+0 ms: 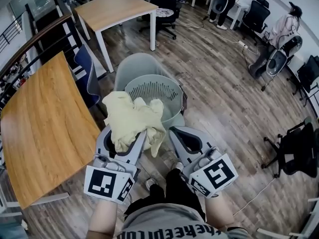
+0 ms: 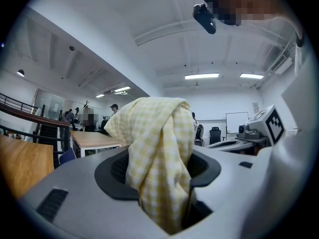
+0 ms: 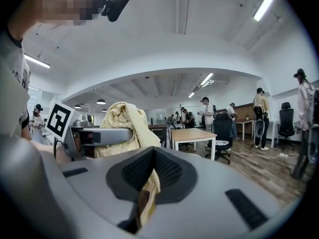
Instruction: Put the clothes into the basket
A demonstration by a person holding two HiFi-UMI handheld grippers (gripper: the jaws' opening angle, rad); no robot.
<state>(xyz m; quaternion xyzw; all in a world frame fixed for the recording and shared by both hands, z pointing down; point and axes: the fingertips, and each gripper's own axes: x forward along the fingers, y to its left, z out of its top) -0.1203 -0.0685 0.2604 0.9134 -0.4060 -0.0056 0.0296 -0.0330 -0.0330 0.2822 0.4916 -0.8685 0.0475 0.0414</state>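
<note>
A pale yellow checked cloth hangs bunched in front of and over the near rim of a grey-green slotted basket. My left gripper is closed round the cloth's thick middle, and the fabric fills the space between its jaws. My right gripper sits just right of the cloth at the same height, beside the basket's near wall. In the right gripper view its pads meet with a thin fold of the yellow cloth pinched between them. The bulk of the cloth rises to the left there.
A wooden table runs along the left, with a blue chair by it. A second table stands farther back. Office chairs and a fan stand on the right. Wood floor surrounds the basket.
</note>
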